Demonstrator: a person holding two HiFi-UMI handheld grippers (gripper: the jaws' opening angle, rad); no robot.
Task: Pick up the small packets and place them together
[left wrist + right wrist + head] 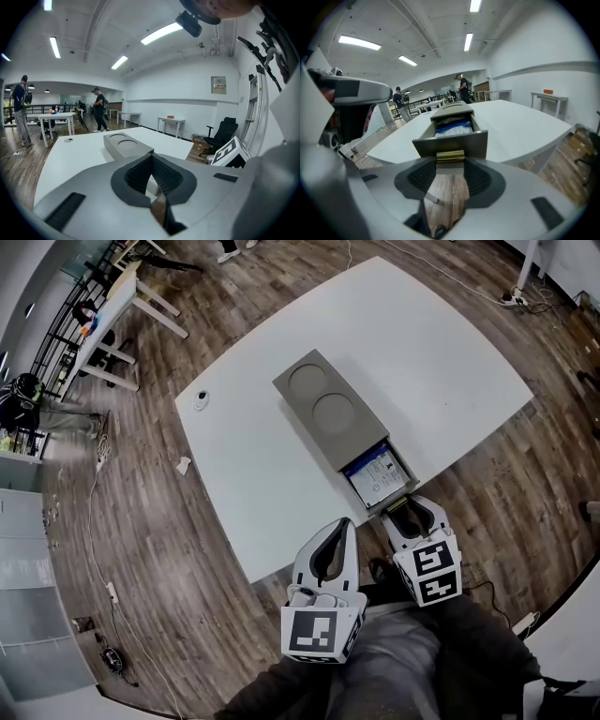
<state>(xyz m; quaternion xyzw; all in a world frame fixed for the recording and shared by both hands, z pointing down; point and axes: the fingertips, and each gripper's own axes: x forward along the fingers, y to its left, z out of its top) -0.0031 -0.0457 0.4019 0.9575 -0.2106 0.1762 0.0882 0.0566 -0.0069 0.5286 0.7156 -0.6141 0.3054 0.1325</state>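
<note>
A grey box (328, 409) with two round recesses lies on the white table (450, 352). Its drawer (398, 486) stands pulled out toward me, with blue and white small packets (375, 470) inside. In the right gripper view the packets (452, 127) show behind the drawer front. The brass drawer handle (450, 156) sits between the jaws of my right gripper (450, 158), which are closed on it. In the head view the right gripper (410, 510) is at the drawer front. My left gripper (345, 526) hovers just left of it at the table edge, shut and empty; from its own view (151, 157) the box (126, 143) lies ahead.
A small round object (201, 398) rests near the table's far left corner. Wooden floor surrounds the table. Other tables (122, 306) stand at the far left. People walk in the background, and an office chair (222, 133) stands off to the right.
</note>
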